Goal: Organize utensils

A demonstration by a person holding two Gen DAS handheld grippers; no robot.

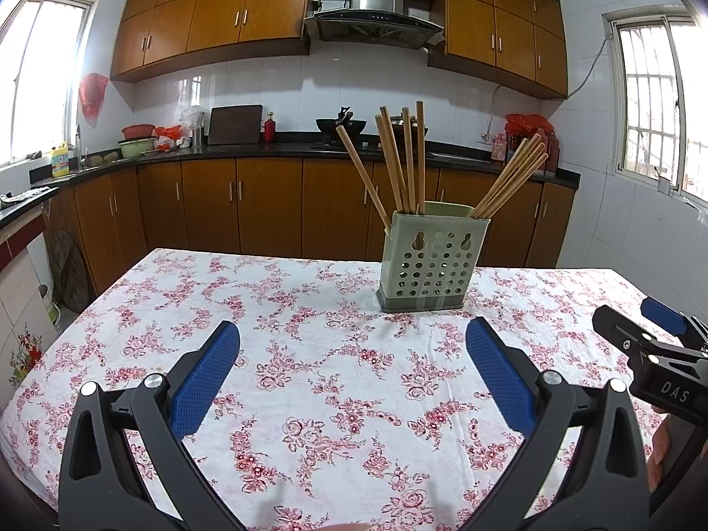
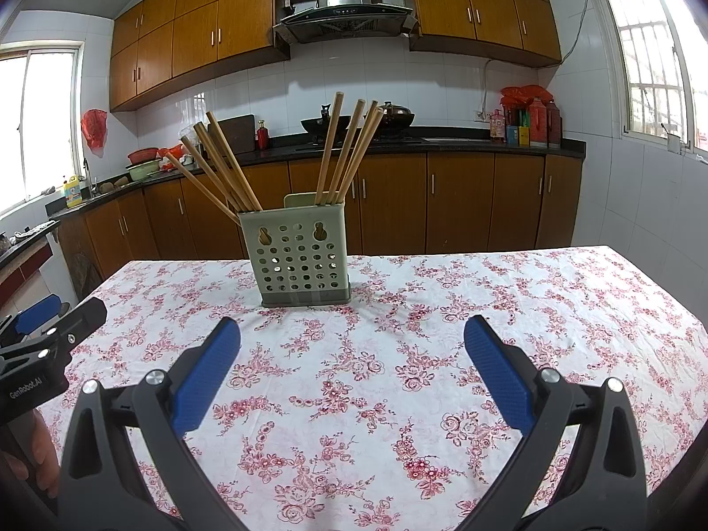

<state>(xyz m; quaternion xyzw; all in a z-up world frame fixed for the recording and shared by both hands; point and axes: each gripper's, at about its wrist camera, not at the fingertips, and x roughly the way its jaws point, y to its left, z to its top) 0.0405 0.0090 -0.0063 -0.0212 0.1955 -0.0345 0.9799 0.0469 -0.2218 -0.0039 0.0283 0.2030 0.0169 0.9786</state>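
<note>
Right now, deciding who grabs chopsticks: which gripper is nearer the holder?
Neither clearly: about equal. The left gripper sits short of the holder, which is ahead to its right; the right gripper has it ahead to its left.

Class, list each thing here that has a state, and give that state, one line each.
Left gripper: open, empty, above the tablecloth.
Right gripper: open, empty.
Holder: upright on the tablecloth.
Chopsticks: standing in the holder, leaning in two bunches.
Lower cabinets: doors shut.
</note>
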